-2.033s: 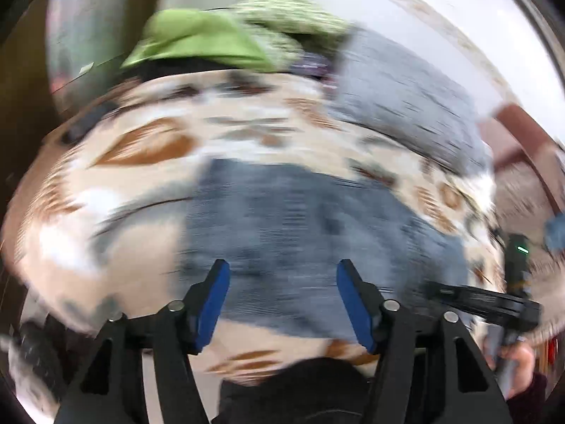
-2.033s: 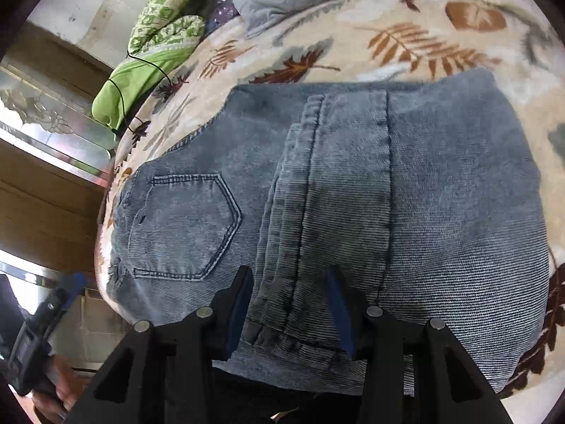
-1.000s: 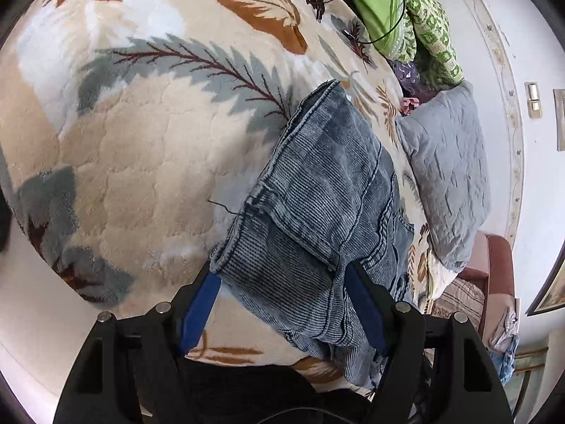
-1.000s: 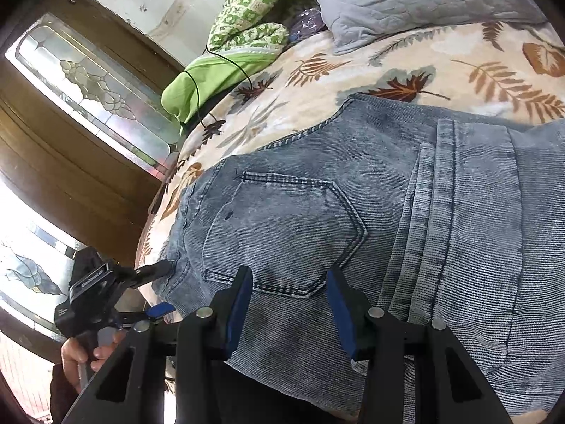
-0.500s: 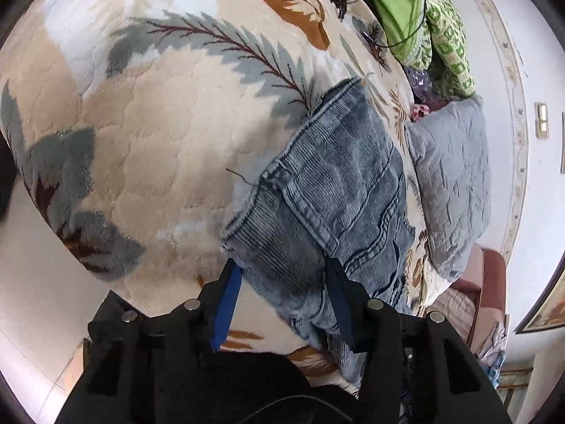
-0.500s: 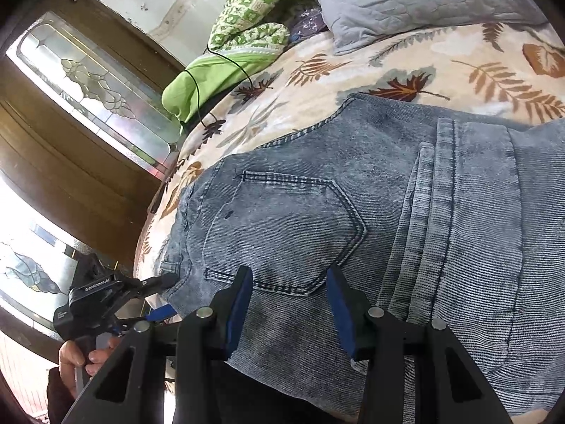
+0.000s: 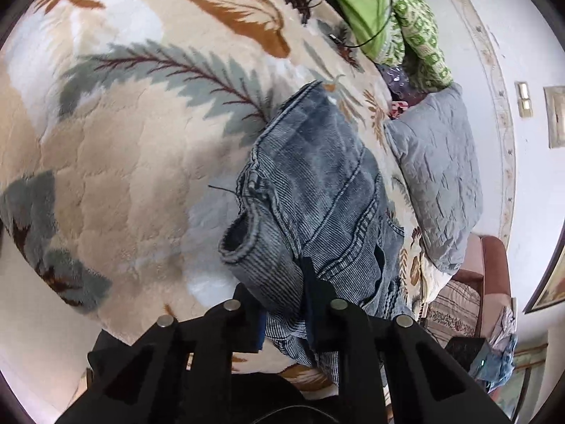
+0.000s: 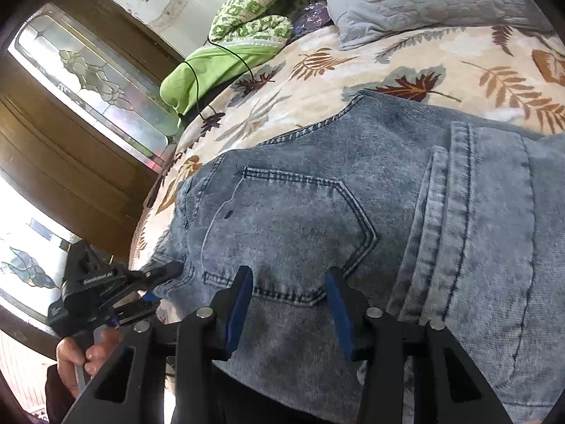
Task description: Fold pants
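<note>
Left gripper point(image 7: 282, 304): jaws have just been closing, now clamped on a bunched fold of the jeans point(image 7: 317, 190) at the near edge. From that grip the denim runs straight ahead and slightly right, long axis along the pointing line, toward the grey pillow point(image 7: 438, 176). Cloth just ahead of the pads is lifted and puckered.

Right gripper point(image 8: 289, 304): jaws have just narrowed a bit, pads apart, denim of the jeans between them by the lower edge of the back pocket point(image 8: 282, 233). Can't tell if the pads are pinching.

Jeans lie folded on the leaf-print blanket point(image 8: 353, 67); left gripper seen at their left end.
</note>
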